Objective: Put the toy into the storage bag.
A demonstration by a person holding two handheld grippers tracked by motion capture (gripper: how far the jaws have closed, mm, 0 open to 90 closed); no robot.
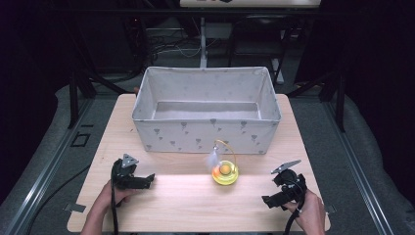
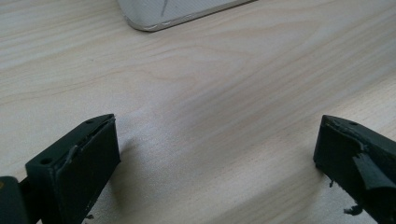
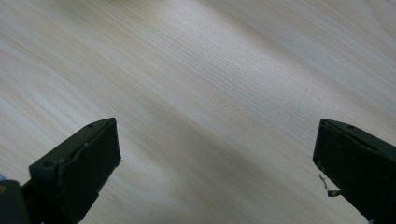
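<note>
A small yellow round toy (image 1: 225, 173) with an orange ball in its middle, a thin wire arch and a white feather sits on the wooden table (image 1: 195, 205), just in front of a fabric box (image 1: 207, 128). My left gripper (image 1: 147, 180) rests low at the table's left, held by a hand, jaws open over bare wood (image 2: 215, 140). My right gripper (image 1: 268, 200) is at the table's right front, also open over bare wood (image 3: 215, 140). The toy lies between the two grippers, apart from both.
The grey-white fabric box with a small printed pattern stands open and looks empty at the table's far half; its lower corner (image 2: 163, 16) shows in the left gripper view. Dark floor, metal rails and frame legs surround the table.
</note>
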